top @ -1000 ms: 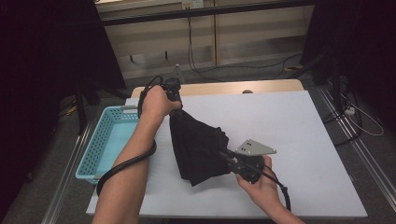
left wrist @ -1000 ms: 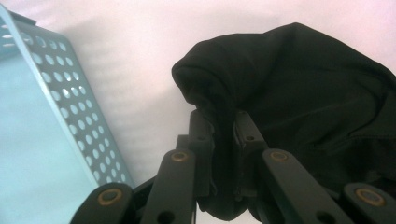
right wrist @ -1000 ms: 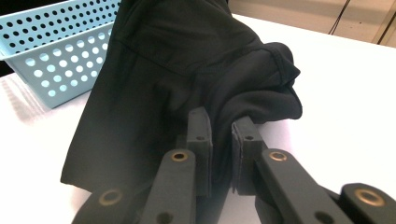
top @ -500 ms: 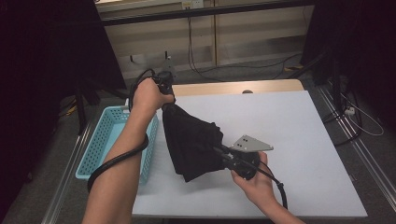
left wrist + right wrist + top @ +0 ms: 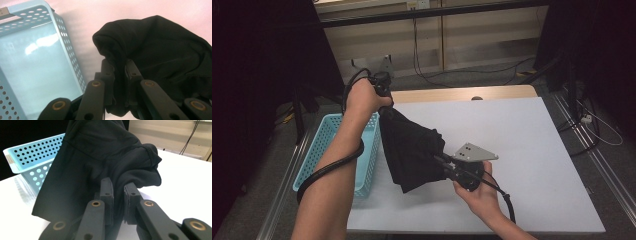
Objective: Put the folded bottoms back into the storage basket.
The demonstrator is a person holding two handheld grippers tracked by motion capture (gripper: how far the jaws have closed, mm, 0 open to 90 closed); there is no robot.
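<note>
Both grippers — left gripper (image 5: 383, 97) and right gripper (image 5: 443, 161) — pinch the black cloth (image 5: 412, 150), lifted over the white table's (image 5: 522, 150) left edge beside the blue basket (image 5: 324, 150); bare tabletop stretches right.

Black garment (image 5: 412, 150) hangs bunched, slanting above table.

No readable txt, labels, brands or nos. anywhere I look. The small tag on the rim of the blue basket (image 5: 5, 11) by my left gripper is too blurred to make out.
</note>
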